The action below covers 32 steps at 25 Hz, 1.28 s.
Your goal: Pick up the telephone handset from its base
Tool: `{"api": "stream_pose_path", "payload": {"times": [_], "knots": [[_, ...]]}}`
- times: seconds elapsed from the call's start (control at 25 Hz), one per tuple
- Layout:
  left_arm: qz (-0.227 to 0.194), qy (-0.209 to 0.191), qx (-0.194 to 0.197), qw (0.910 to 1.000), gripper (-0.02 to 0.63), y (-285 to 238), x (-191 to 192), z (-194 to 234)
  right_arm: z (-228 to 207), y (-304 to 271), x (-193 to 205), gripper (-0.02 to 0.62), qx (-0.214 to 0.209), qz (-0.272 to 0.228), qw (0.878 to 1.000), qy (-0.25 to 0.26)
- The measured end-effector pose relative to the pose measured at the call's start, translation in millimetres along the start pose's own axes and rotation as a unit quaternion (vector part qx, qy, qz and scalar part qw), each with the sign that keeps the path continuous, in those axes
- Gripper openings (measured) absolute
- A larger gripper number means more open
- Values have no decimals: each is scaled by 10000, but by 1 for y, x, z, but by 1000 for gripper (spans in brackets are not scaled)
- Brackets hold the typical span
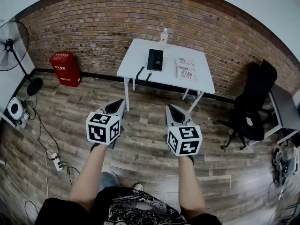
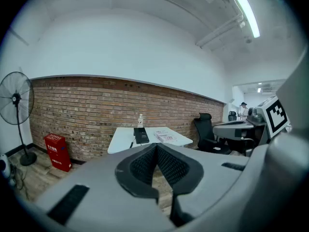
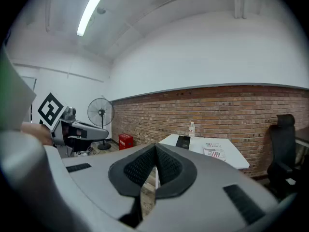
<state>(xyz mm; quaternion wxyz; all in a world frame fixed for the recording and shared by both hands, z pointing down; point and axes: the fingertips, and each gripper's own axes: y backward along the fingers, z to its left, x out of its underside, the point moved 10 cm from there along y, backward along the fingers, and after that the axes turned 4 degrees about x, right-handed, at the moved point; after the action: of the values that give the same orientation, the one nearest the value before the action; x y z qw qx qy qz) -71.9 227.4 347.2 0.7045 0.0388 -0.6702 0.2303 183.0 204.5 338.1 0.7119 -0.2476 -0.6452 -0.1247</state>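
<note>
Brick wall [image 1: 93, 27] at the back, wood-plank floor [image 1: 140, 139] underneath, and a person standing well back from a white rectangular table [image 1: 136, 60]. The black desk telephone [image 1: 155, 59] sits on that table, straight off at 12 o'clock from the two tools and well apart from both. Its handset looks to be lying on the base, though it's too small to say more. A curly black cord [image 1: 143, 74] hangs off the table's front edge.

At 12 o'clock from the phone there's a clear plastic bottle [image 1: 163, 34]; at 3 o'clock, a folded newspaper [image 1: 186, 69].

The left tool [image 1: 120, 104] has its jaws pressed together with nothing between them. Same for the right tool [image 1: 170, 108]: closed tight, empty.

A red metal box [image 1: 64, 68] stands at 9 o'clock from the table, and a black office chair [image 1: 255, 107] at 4 o'clock.
</note>
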Motion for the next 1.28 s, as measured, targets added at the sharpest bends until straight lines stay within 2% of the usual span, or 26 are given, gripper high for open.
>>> {"api": "stream_pose_path", "payload": {"times": [0.4, 0.68, 1.28], "knots": [[51, -10, 65, 10000, 6, -19, -6, -1, -14, -6, 3, 0, 40, 2, 9999, -104], [16, -71, 163, 9998, 6, -45, -13, 16, -20, -29, 0, 0, 104, -42, 9999, -85], [178, 61, 510, 9985, 6, -160, -41, 137, -33, -177, -23, 0, 413, 203, 9989, -127]]}}
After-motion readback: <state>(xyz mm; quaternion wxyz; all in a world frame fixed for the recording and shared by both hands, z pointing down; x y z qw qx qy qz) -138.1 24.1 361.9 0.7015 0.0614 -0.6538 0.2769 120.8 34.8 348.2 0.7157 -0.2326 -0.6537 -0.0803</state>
